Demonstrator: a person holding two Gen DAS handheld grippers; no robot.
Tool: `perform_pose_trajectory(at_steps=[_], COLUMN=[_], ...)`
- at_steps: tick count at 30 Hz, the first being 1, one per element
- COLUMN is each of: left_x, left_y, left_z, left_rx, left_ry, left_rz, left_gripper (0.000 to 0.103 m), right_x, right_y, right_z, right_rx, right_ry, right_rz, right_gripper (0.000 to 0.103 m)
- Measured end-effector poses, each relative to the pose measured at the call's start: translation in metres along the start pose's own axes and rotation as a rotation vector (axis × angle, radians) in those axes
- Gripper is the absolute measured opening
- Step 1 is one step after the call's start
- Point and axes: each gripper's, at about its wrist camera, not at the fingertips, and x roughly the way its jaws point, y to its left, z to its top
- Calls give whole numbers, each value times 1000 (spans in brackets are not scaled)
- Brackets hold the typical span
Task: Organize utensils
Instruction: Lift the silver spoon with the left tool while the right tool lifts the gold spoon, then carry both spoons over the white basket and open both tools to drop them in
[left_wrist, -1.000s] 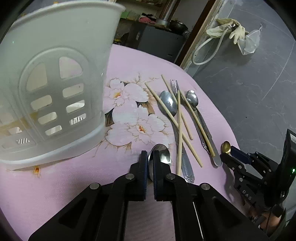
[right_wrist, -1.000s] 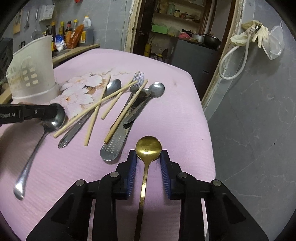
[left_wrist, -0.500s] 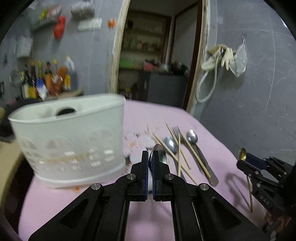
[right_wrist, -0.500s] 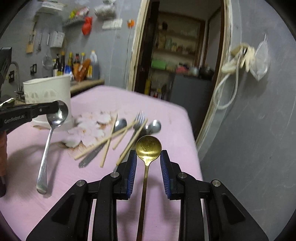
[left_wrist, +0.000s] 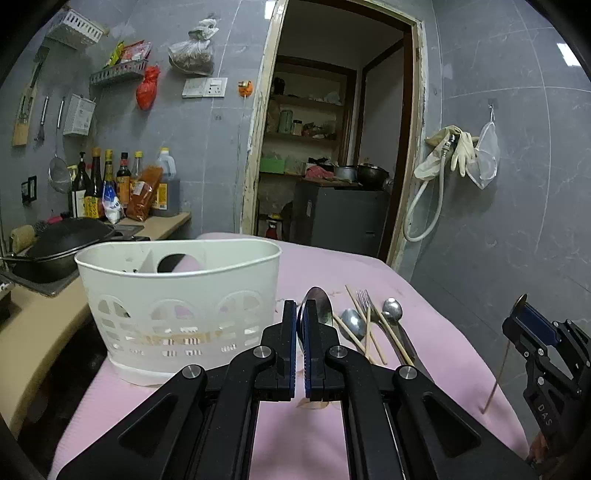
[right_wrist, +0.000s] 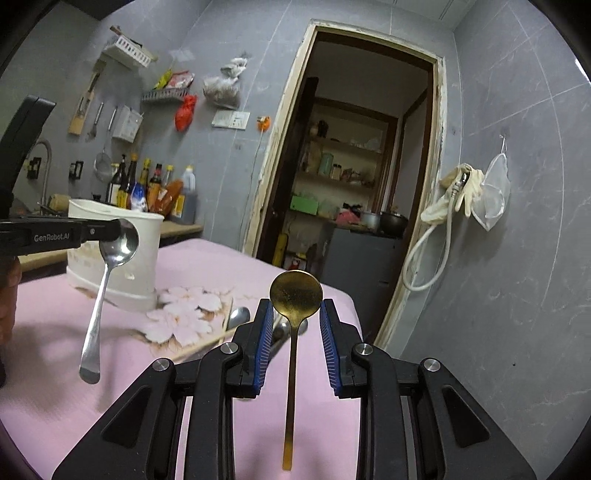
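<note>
Left wrist view: left gripper (left_wrist: 300, 332) is clamping the bowl of a steel spoon (left_wrist: 320, 309) edge-on, pads nearly meeting, at lower centre of the frame.
Right wrist view: right gripper (right_wrist: 294, 332) is pinching a gold spoon (right_wrist: 295, 293) by the sides of its bowl, handle hanging down at bottom centre.
Caddy: white caddy (left_wrist: 177, 295) is standing on the pink cloth (left_wrist: 443, 332), left of centre, mouth facing up.
Still waiting: fork (left_wrist: 365, 301), chopsticks (left_wrist: 369, 332) and two more spoons are lying right of the caddy.
Doing it well: each handle should be swinging over a compartment and going in tip first; the grips are sitting on the bowls, so I'd be lowering slowly, one hand at a time, to avoid knocking the rim.
Writing: "GenRobot.AI" on the left gripper (right_wrist: 59, 236); "DAS" on the right gripper (left_wrist: 543, 369).
</note>
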Motion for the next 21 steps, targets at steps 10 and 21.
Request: perform_pose_trajectory(at_steps=[10,21], left_x=[-8,-12], left_y=[6,9], left_z=[3,8], left_rx=[0,-4], left_ry=[-7,-25], left_rz=[23,28], left_gripper=[1,1], right_x=[1,-2], right_y=[5,5], right_z=[3,7], right_rx=[12,14], right_ry=[-27,-46], right_rz=[20,25], right_gripper=[23,23])
